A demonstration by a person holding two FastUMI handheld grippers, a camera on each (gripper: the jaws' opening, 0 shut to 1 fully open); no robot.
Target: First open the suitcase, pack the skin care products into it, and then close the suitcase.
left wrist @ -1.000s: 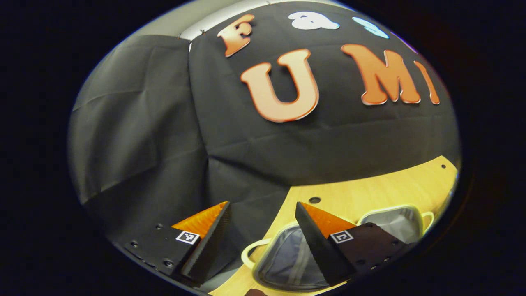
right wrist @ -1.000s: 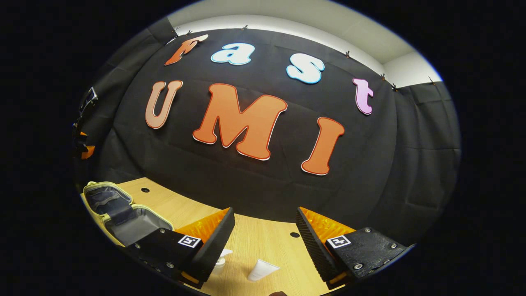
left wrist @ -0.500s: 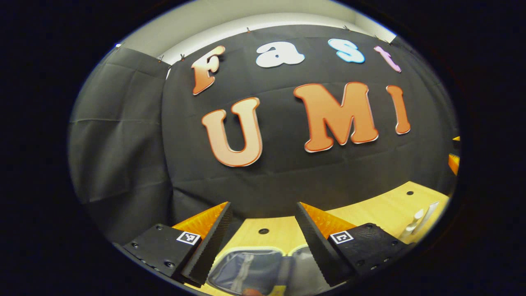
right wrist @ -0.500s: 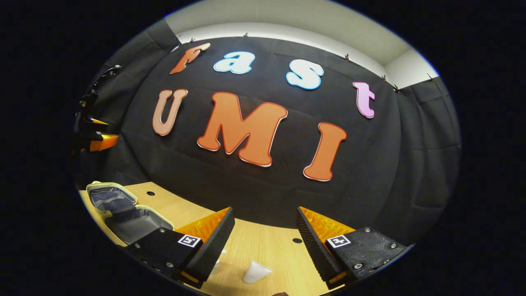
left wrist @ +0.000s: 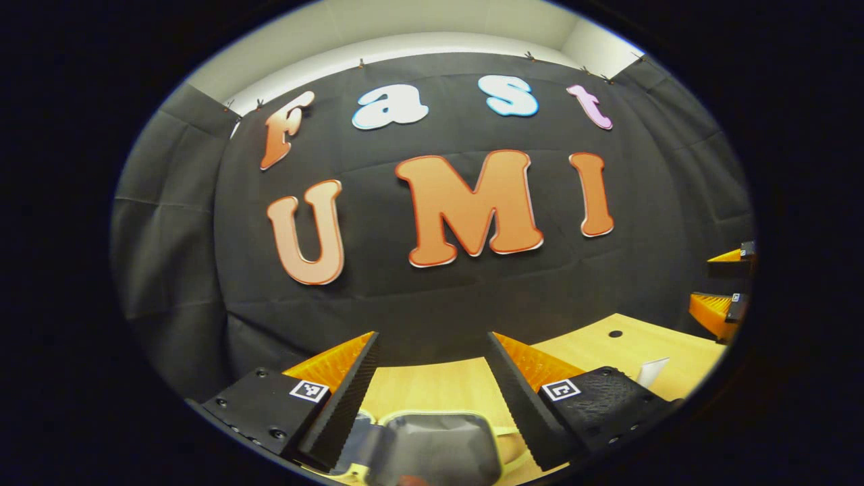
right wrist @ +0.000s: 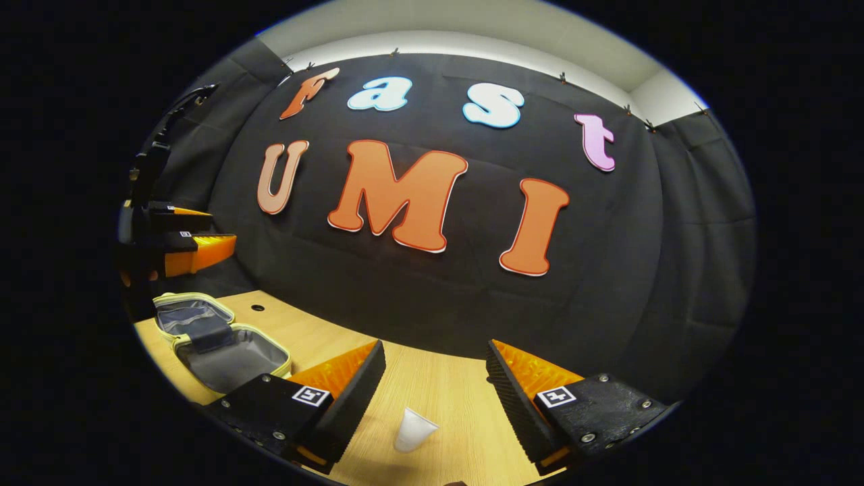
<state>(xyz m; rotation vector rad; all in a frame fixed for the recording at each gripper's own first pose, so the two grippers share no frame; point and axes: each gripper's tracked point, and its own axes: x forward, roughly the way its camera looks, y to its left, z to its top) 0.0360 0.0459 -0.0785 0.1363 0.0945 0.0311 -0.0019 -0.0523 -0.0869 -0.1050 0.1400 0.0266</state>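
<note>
The suitcase (right wrist: 216, 341) is lying open at lower left; I am holding both grippers' fingers wide and empty, with the white tube (right wrist: 413, 430) on the counter (right wrist: 445, 391) awaiting packing.

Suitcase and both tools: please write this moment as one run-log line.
suitcase: open on table, nothing seen packed | white tube: on table ahead of right tool | left tool: open above suitcase | right tool: open, holds nothing

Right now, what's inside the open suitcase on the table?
In the right gripper view the suitcase lies open with grey lining in both halves and a dark flap across the hinge. No skin care products are seen inside. The right claw covers its near corner.
</note>
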